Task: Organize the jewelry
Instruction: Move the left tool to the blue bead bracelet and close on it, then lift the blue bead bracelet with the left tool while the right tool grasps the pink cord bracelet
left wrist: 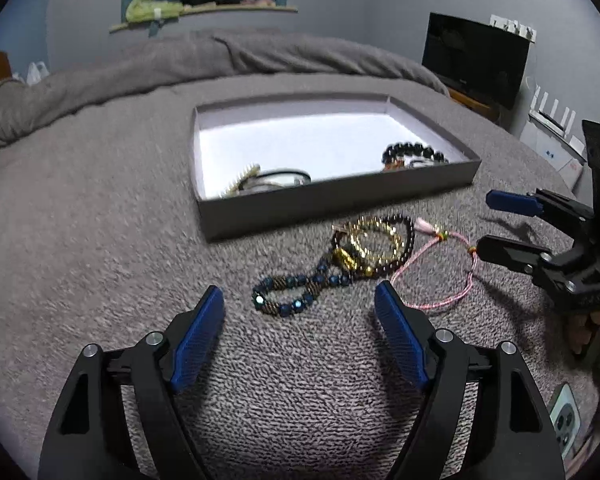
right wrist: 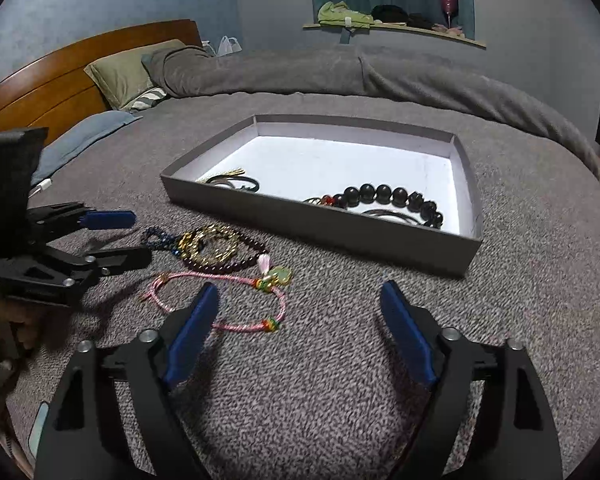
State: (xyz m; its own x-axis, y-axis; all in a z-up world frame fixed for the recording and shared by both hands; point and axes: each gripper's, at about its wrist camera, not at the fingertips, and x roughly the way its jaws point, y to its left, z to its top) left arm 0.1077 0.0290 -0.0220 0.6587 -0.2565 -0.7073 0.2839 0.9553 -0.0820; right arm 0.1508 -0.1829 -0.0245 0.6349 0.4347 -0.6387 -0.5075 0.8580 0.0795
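Note:
A shallow grey box point(left wrist: 332, 196) with a white floor lies on the bed and holds a black bead bracelet point(left wrist: 414, 151) and a gold-and-black piece point(left wrist: 268, 179). In front of it lie a blue bead bracelet point(left wrist: 288, 292), a gold bracelet point(left wrist: 374, 240), a dark bead bracelet point(left wrist: 406, 248) and a pink cord bracelet point(left wrist: 440, 276). My left gripper point(left wrist: 300, 296) is open and empty, just before the blue bracelet. My right gripper point(right wrist: 300, 292) is open and empty, its left finger over the pink cord bracelet point(right wrist: 224, 300). The box point(right wrist: 320, 220) lies ahead of it.
A grey blanket point(right wrist: 340, 360) covers the bed. Pillows point(right wrist: 128, 72) and a wooden headboard point(right wrist: 60, 76) are at the left in the right wrist view. A TV point(left wrist: 476, 56) stands at the right. A phone point(left wrist: 566, 420) lies at the bed's edge.

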